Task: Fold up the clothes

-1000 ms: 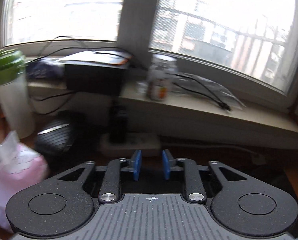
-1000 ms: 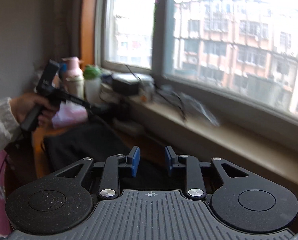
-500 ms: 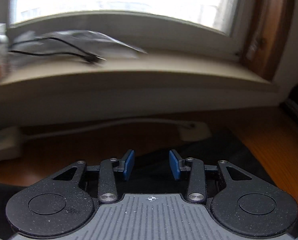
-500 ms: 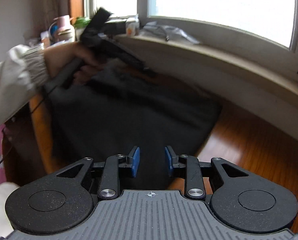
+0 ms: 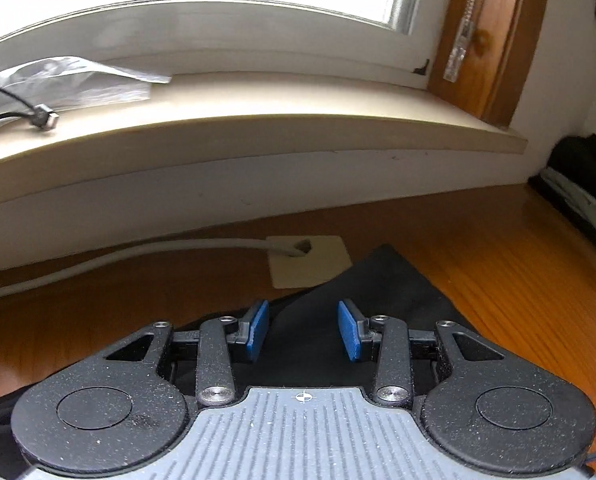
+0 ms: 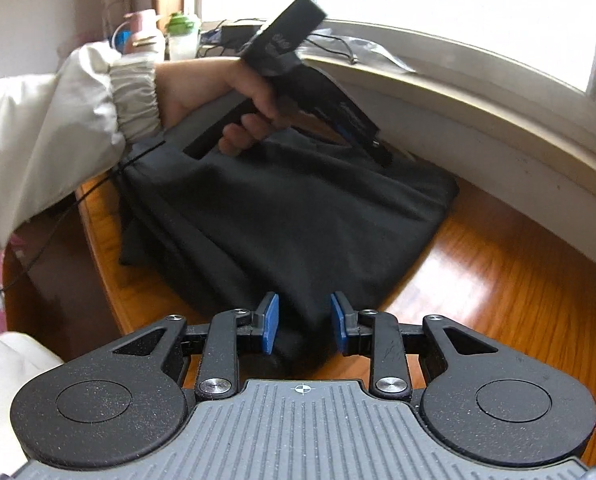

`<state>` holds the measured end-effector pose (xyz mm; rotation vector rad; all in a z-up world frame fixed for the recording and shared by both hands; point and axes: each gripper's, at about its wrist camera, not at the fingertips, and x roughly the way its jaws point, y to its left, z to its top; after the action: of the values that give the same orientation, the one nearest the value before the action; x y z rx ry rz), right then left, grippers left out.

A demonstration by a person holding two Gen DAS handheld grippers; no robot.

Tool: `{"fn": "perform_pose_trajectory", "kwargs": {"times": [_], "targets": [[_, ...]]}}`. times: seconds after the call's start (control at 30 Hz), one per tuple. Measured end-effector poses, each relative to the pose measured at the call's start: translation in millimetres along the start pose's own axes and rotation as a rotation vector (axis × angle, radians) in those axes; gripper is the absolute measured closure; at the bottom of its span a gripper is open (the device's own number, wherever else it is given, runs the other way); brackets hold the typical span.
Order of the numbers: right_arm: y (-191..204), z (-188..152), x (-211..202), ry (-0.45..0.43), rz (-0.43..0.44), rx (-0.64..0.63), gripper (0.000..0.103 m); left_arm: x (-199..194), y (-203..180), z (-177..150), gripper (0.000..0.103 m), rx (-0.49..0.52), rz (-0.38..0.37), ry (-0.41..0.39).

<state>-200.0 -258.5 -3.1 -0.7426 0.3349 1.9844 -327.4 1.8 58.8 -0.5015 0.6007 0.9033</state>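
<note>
So it's one black garment (image 6: 298, 216), plain dark fabric, lying mostly flat on the wooden tabletop (image 6: 498, 280) with a few soft wrinkles. One corner points toward the wall under the window, and its left edge looks bunched.

Both grippers, left gripper (image 5: 302, 330) and right gripper (image 6: 304, 323), hold jaws apart, seemingly empty.

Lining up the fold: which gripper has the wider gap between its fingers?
The left gripper: its blue fingers stand wider over the black garment than the right gripper's.
</note>
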Motion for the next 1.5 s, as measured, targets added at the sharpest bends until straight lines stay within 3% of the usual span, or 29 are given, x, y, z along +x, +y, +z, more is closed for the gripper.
{"fn": "perform_pose_trajectory", "kwargs": {"times": [0.03, 0.07, 0.1, 0.3, 0.4, 0.47, 0.5, 0.6, 0.7, 0.73, 0.9, 0.93, 1.03, 1.17, 1.23, 1.5], "targets": [[3.0, 0.0, 2.2, 0.002, -0.002, -0.01, 0.074, 1.6, -1.4, 0.8, 0.047, 0.008, -0.013, 0.0], [5.3, -0.7, 3.4, 0.004, -0.004, -0.017, 0.081, 3.1, -2.8, 1.6, 0.043, 0.017, -0.028, -0.001], [7.3, -1.6, 3.2, 0.002, -0.009, -0.021, 0.096, 4.5, -5.1, 2.8, 0.043, 0.032, -0.042, -0.007], [3.6, -6.7, -8.2, -0.05, -0.007, 0.035, 0.099, 23.3, -23.2, 12.6, 0.045, 0.111, -0.069, -0.016], [2.2, -8.9, -1.5, -0.058, 0.006, 0.046, 0.092, 35.0, -30.6, 16.7, 0.06, 0.15, -0.075, 0.0], [2.6, -10.6, 3.6, -0.061, 0.013, 0.051, 0.092, 40.0, -35.3, 17.9, 0.09, 0.181, -0.086, 0.004], [3.7, -11.8, 5.6, -0.059, 0.014, 0.055, 0.092, 41.1, -37.8, 17.9, 0.099, 0.195, -0.089, 0.005], [8.6, -17.3, 7.4, -0.057, 0.028, 0.069, 0.099, 38.3, -46.8, 20.0, 0.101, 0.243, -0.048, -0.032], [16.5, -23.2, 1.0, -0.049, 0.051, 0.072, 0.101, 32.9, -44.8, 32.0, 0.102, 0.212, 0.01, -0.077], [19.3, -25.2, 0.7, -0.046, 0.054, 0.065, 0.101, 33.7, -44.0, 34.5, 0.102, 0.212, -0.001, -0.064], [18.0, -29.4, -10.8, -0.057, 0.056, 0.082, 0.1, 14.5, -34.2, 33.7, 0.101, 0.223, 0.009, -0.074], [16.1, -29.2, -14.7, -0.066, 0.056, 0.089, 0.098, 7.2, -28.1, 33.8, 0.097, 0.207, 0.01, -0.084], [14.0, -23.9, -20.1, -0.104, 0.046, 0.095, 0.091, -23.1, -4.7, 29.8, 0.071, 0.186, 0.04, -0.11], [13.9, -9.2, -5.9, -0.141, 0.053, 0.09, 0.072, -58.1, 28.7, 11.8, 0.06, 0.186, 0.096, -0.107], [16.4, 1.3, 6.3, -0.139, 0.075, 0.076, 0.07, -70.8, 43.9, 1.0, 0.053, 0.179, 0.114, -0.095], [15.3, 39.5, 33.6, -0.103, 0.141, -0.006, 0.07, -67.7, 76.3, -37.9, 0.056, 0.199, 0.109, 0.013]]}}
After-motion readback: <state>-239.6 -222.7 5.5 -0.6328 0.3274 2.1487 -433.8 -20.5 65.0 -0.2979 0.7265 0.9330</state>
